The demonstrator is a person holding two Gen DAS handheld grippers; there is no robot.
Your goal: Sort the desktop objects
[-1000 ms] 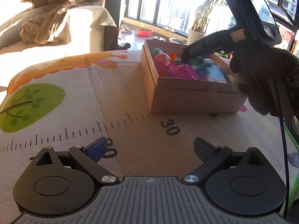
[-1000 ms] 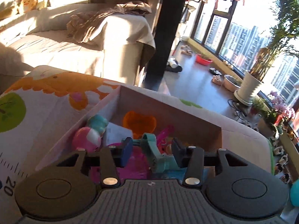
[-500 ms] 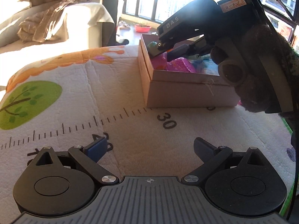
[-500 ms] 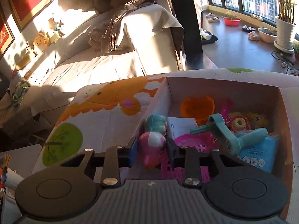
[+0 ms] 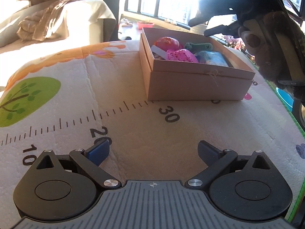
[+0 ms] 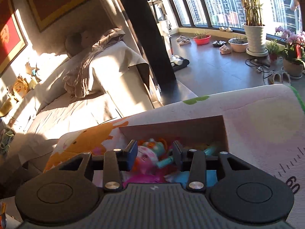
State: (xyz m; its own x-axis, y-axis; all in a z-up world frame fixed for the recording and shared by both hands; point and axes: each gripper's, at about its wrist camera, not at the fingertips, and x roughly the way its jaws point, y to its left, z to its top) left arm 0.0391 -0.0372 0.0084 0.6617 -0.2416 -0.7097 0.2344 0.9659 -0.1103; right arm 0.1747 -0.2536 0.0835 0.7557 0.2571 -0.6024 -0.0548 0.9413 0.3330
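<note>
1. The left gripper (image 5: 153, 151) hovers over the play mat (image 5: 80, 103), its jaws wide apart with nothing between them.
2. The cardboard box (image 5: 198, 87) sits on the mat past the printed 30 mark, its long axis running left to right in the left wrist view.
3. Inside it lie a pink toy (image 5: 167, 43), a pink mesh piece (image 5: 181, 56) and a teal handled toy (image 5: 199, 46) that lies crosswise.
4. The right gripper (image 6: 155, 154) hangs above the box's far right corner, its jaws opening and gripping nothing.
</note>
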